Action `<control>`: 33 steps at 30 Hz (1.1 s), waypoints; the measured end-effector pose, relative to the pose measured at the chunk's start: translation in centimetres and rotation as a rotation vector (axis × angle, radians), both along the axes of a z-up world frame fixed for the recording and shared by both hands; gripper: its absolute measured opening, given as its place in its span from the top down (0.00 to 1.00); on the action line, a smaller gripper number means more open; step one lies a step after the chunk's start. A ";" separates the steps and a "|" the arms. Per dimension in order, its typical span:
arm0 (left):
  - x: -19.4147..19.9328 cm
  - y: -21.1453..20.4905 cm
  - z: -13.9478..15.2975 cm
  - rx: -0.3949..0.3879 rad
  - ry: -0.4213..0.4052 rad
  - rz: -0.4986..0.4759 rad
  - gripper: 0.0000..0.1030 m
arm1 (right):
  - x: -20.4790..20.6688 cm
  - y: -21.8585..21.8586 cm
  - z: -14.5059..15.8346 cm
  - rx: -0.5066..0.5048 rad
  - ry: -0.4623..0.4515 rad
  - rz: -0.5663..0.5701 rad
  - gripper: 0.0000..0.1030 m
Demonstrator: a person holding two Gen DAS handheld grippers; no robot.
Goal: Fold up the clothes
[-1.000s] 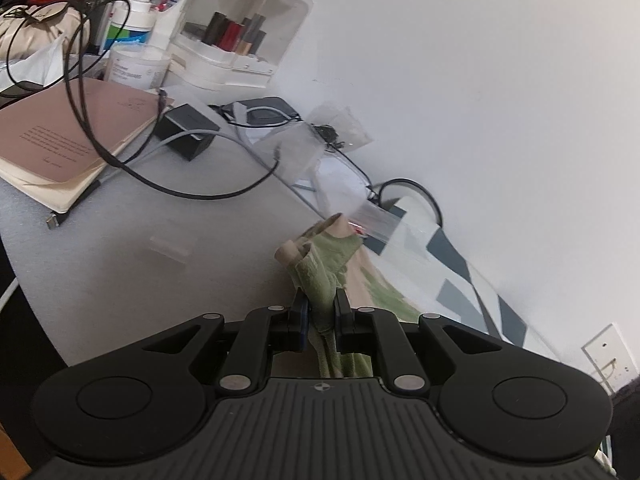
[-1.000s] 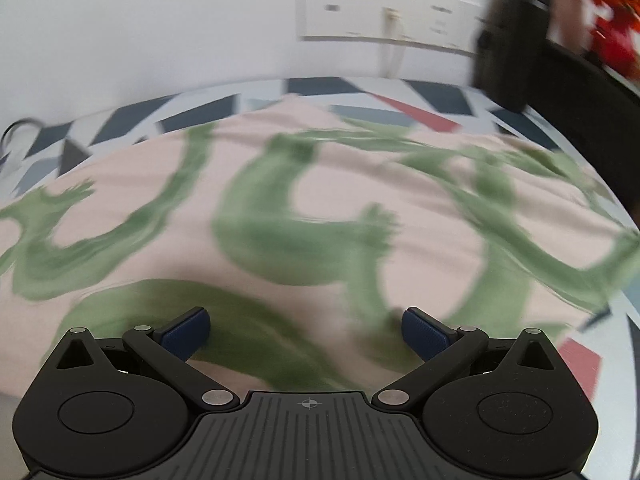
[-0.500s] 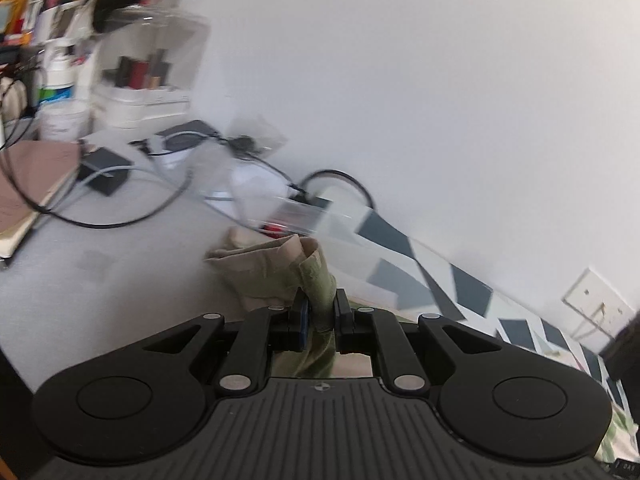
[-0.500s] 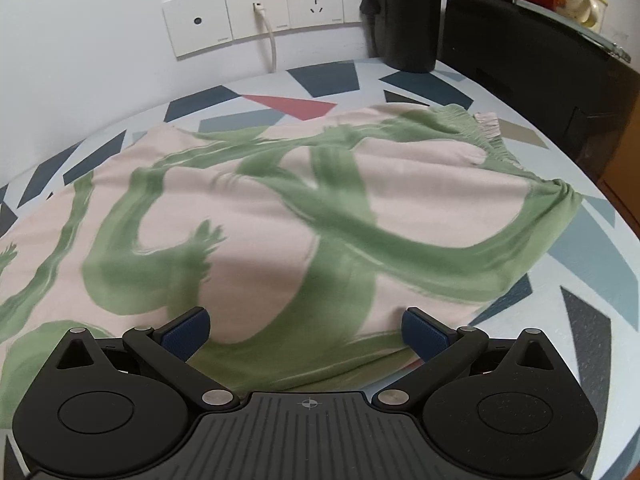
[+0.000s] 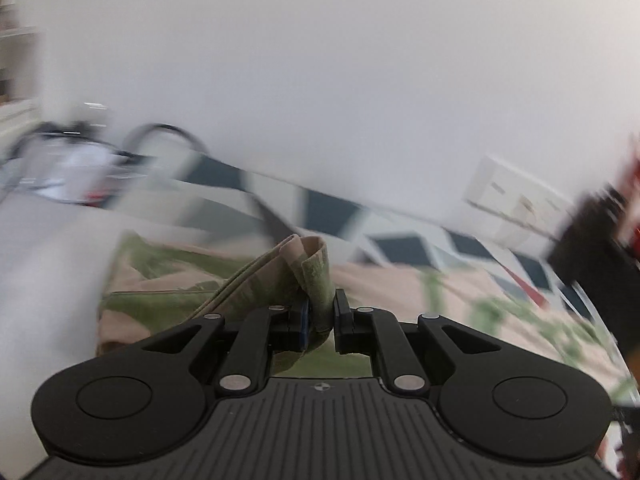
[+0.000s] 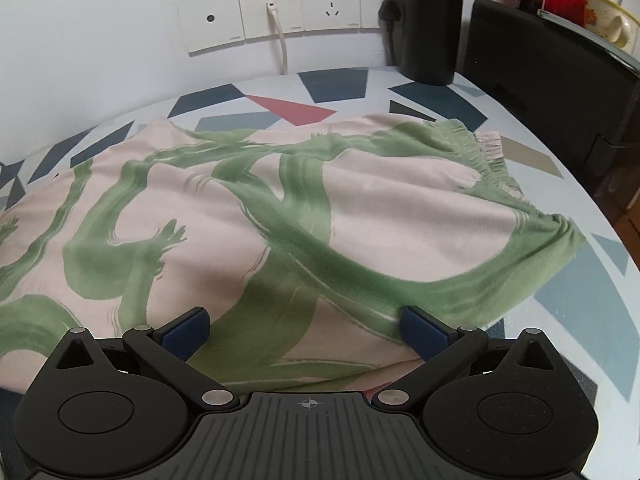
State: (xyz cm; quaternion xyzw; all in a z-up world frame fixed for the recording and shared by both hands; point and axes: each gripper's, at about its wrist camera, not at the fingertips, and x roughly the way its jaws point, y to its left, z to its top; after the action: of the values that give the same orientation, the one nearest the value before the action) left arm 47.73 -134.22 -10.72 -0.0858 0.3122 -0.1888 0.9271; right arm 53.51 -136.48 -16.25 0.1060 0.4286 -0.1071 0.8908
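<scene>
Table (image 6: 340, 84): white top with blue, grey and red shards, running up to the wall sockets (image 6: 280, 12).
Cloth (image 6: 360, 216): pale pink with broad green brush strokes, fringed edge, spread over the table below the sockets.
My right hand-held gripper (image 6: 306, 330): spread wide over the cloth, gripping nothing.
My left hand-held gripper (image 5: 320, 314): pinched tight on a lifted, bunched cloth corner (image 5: 308, 268).

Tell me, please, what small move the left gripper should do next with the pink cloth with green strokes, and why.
Probably carry the pinched edge a little further across and lower it onto the flat part. The left gripper is shut on a raised fold of the pink cloth with green strokes, while the right gripper is open above the cloth spread on the patterned table.
</scene>
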 end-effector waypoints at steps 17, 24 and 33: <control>-1.8 -9.6 -4.4 0.115 0.116 -0.297 0.57 | -0.5 0.2 -0.3 -0.064 0.006 0.068 0.01; -2.9 -5.4 -0.1 0.079 0.042 -0.302 0.29 | -0.4 0.2 1.3 -0.050 -0.019 0.047 0.01; -4.3 3.8 -1.7 0.260 0.057 -0.168 0.19 | 0.1 3.0 2.9 -0.036 -0.057 0.080 0.01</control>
State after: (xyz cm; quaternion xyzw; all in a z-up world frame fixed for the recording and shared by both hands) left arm 43.43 -130.42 -12.46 0.0562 0.3661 -0.2210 0.9022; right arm 53.62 -133.50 -13.32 0.0756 0.4048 -0.0761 0.9081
